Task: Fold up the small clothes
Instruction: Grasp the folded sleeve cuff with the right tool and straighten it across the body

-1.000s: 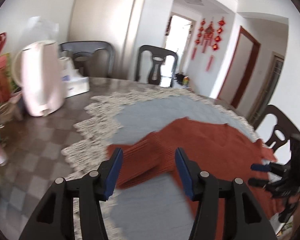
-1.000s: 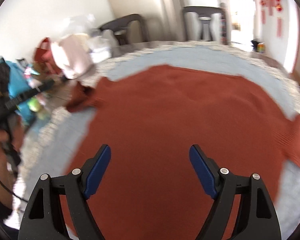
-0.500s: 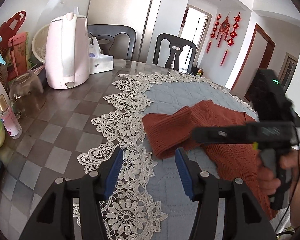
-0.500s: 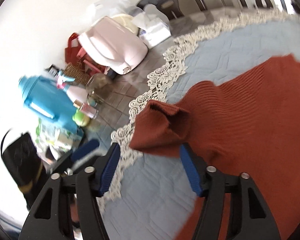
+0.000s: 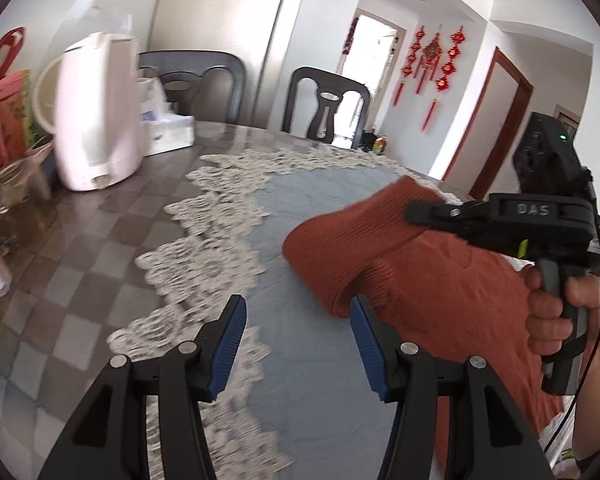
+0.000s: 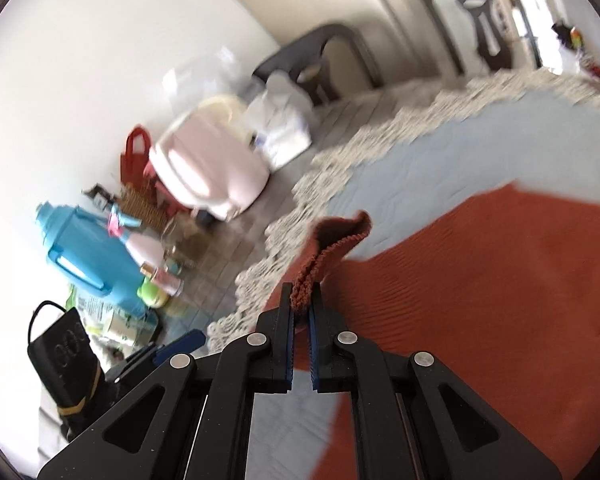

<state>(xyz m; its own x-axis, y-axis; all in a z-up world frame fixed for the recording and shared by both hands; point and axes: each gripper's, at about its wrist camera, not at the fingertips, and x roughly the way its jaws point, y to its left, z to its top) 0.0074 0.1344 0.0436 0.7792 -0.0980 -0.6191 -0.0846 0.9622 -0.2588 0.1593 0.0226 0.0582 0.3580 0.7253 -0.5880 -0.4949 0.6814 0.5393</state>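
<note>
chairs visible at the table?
2. One chair stands behind the pink kettle and tissue box; the other chair is right of it, near the doorway. Others may be out of frame.

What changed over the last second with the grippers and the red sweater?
The right gripper swung over to the sweater's sleeve, and its jaws have just been closing; they are now clamped on the cuff, lifting it over the sweater. The left gripper stayed open and empty. The pink kettle and table clutter did not move.

Ribbed rust knit sweater — matt quilted blue cloth, lace edging, glossy checked tabletop
</note>
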